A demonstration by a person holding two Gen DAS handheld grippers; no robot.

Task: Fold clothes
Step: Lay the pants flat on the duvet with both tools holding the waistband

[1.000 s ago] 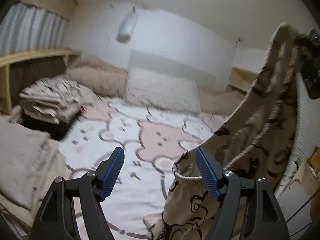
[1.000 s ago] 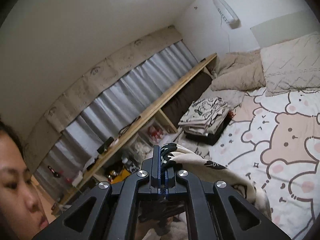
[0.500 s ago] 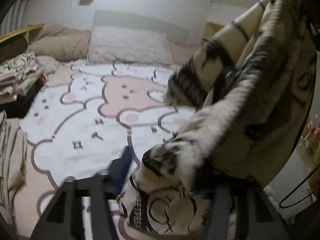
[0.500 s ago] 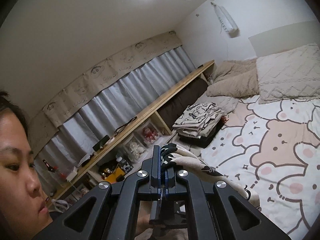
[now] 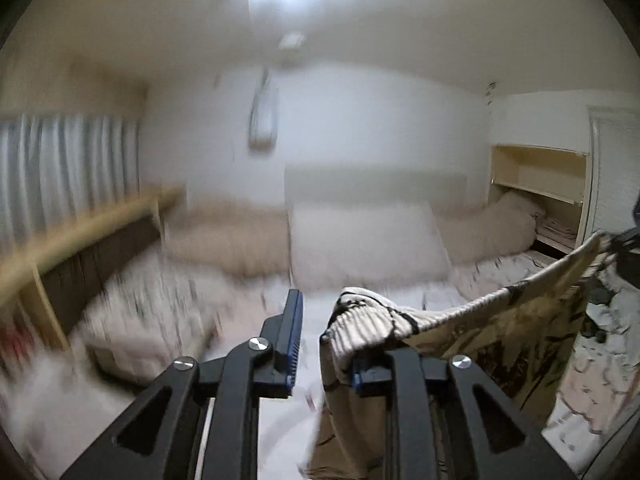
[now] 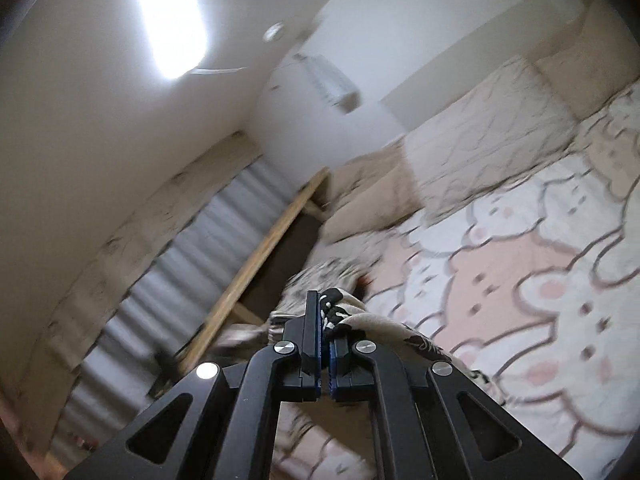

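Observation:
A beige garment with a black cartoon print [image 5: 500,320] is stretched in the air between my two grippers above the bed. In the left wrist view its ribbed edge [image 5: 360,320] drapes over the right finger of my left gripper [image 5: 324,344], whose jaws stand partly apart; the cloth hides that finger's pad. The garment runs off right toward my right gripper, a dark shape at the frame's edge [image 5: 628,252]. In the right wrist view my right gripper [image 6: 324,332] is shut on a corner of the same garment [image 6: 376,324], which hangs down to the right.
Below lies a bed with a pink-and-white bear sheet [image 6: 520,280], beige pillows [image 5: 364,240] at the headboard, and a pile of printed clothes [image 5: 148,304] at the left. A wooden shelf [image 5: 80,236] and grey curtains [image 5: 60,168] run along the left; a cabinet niche [image 5: 536,184] sits right.
My left gripper has swung up from looking down at the bed to level, and the garment's edge now lies over its right finger. My right gripper has tilted and stays shut on the garment.

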